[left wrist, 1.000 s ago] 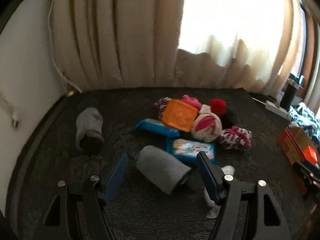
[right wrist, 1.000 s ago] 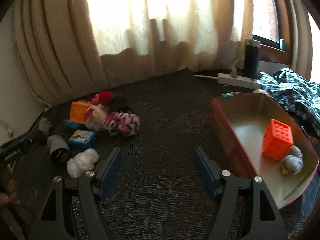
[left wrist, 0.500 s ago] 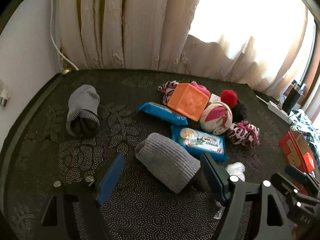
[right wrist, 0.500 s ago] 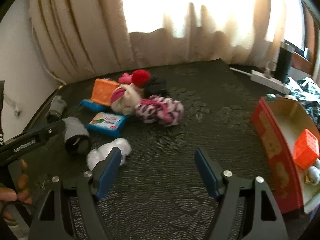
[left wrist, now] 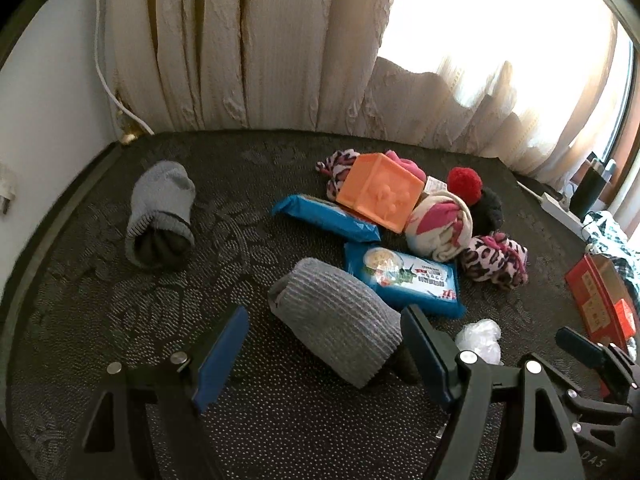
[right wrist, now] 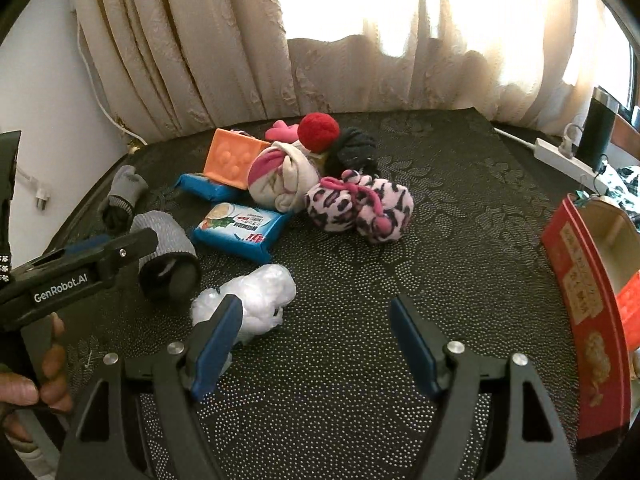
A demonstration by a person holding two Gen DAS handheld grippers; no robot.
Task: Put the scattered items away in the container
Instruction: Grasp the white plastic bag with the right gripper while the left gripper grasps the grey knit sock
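A rolled grey sock (left wrist: 336, 328) lies between the fingers of my left gripper (left wrist: 324, 352), which is open, its pads clear of the sock. Behind it sit two blue wipe packs (left wrist: 404, 280), an orange cube (left wrist: 380, 192), a pink-white sock ball (left wrist: 440, 224), a leopard-print bundle (left wrist: 496, 260) and a red pompom (left wrist: 464, 184). My right gripper (right wrist: 314, 344) is open over bare mat, with a crumpled white plastic bag (right wrist: 252, 300) just beyond its left fingertip. The red box (right wrist: 576, 280) stands at the right edge with an orange block inside.
A second grey sock roll (left wrist: 160, 212) lies apart at the left. A power strip (right wrist: 560, 156), a black flask (right wrist: 600, 128) and checked cloth sit at the back right. Curtains close off the back. A hand (right wrist: 24, 388) holds the left gripper (right wrist: 100, 256).
The right gripper has swung left toward the pile, so the red box slid to the right edge of its view. The left gripper dipped slightly closer over the grey sock roll.
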